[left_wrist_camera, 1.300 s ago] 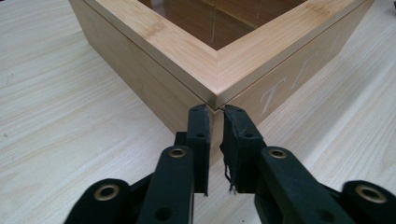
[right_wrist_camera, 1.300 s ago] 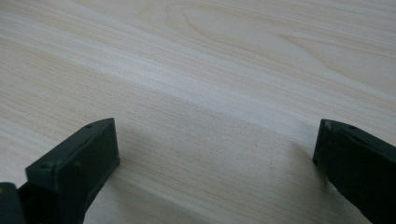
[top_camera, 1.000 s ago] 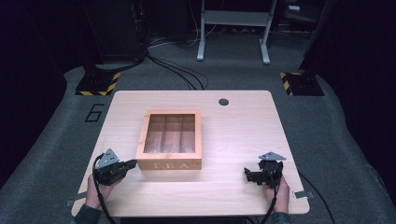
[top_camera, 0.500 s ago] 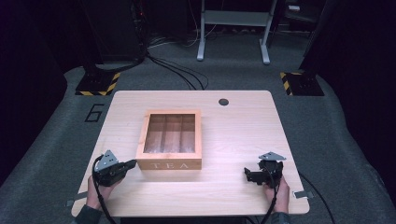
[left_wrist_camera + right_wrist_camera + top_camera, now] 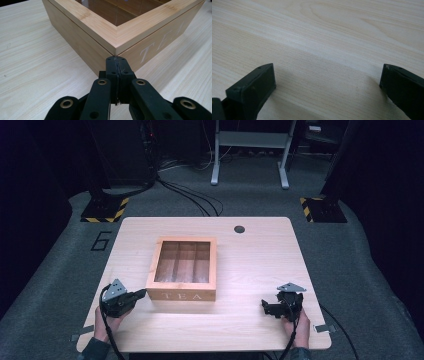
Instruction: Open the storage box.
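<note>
A wooden tea box [image 5: 184, 269] with a glass-paned lid and the word TEA on its front stands in the middle of the table. My left gripper [image 5: 141, 294] lies at the box's front left corner, jaws pressed together with nothing between them. In the left gripper view its tips [image 5: 117, 60] point at that corner of the tea box [image 5: 125, 32], close to it; I cannot tell if they touch. My right gripper [image 5: 266, 308] rests near the table's front right, open, its fingertips [image 5: 262, 77] wide apart over bare wood.
The light wooden table [image 5: 260, 265] has a round cable hole [image 5: 239, 229] at its back right. Behind it, on the grey floor, are cables, two yellow-and-black striped bases [image 5: 106, 210] and a metal stand [image 5: 250, 150].
</note>
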A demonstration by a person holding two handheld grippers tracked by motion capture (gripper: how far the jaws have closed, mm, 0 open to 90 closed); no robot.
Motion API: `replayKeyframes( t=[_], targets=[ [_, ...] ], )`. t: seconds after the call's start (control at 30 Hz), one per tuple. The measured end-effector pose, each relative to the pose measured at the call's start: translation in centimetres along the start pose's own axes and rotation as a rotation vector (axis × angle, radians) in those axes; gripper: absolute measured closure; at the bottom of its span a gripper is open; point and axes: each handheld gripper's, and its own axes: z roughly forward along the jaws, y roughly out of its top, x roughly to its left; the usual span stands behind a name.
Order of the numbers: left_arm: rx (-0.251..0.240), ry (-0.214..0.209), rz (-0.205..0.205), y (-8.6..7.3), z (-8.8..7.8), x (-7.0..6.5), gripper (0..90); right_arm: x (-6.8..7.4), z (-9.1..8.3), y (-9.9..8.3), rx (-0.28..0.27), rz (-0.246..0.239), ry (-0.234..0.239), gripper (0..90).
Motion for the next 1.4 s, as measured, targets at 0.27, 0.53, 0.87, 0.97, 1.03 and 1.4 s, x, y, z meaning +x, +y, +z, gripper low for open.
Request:
replayKeyframes(
  t=[0.27,0.53,0.87,0.97,1.03,1.4],
  targets=[
    [-0.020,-0.004,-0.010,0.1,0.2,0.2,88.9,0.0,0.0,0.0,0.000,0.000,0.000,0.0],
    [-0.031,-0.004,-0.005,0.5,0.1,0.3,88.6,0.0,0.0,0.0,0.000,0.000,0.000,0.0],
    [-0.089,-0.003,-0.033,1.1,-0.2,0.7,88.5,0.0,0.0,0.0,0.000,0.000,0.000,0.0],
    [-0.101,-0.009,-0.032,1.4,-0.1,0.9,88.5,0.0,0.0,0.0,0.000,0.000,0.000,0.0],
    [-0.113,-0.005,-0.037,1.5,0.1,0.9,88.4,0.0,0.0,0.0,0.000,0.000,0.000,0.0],
    [-0.145,-0.010,-0.034,2.6,0.3,1.2,88.2,0.0,0.0,0.0,0.000,0.000,0.000,0.0]
  ],
)
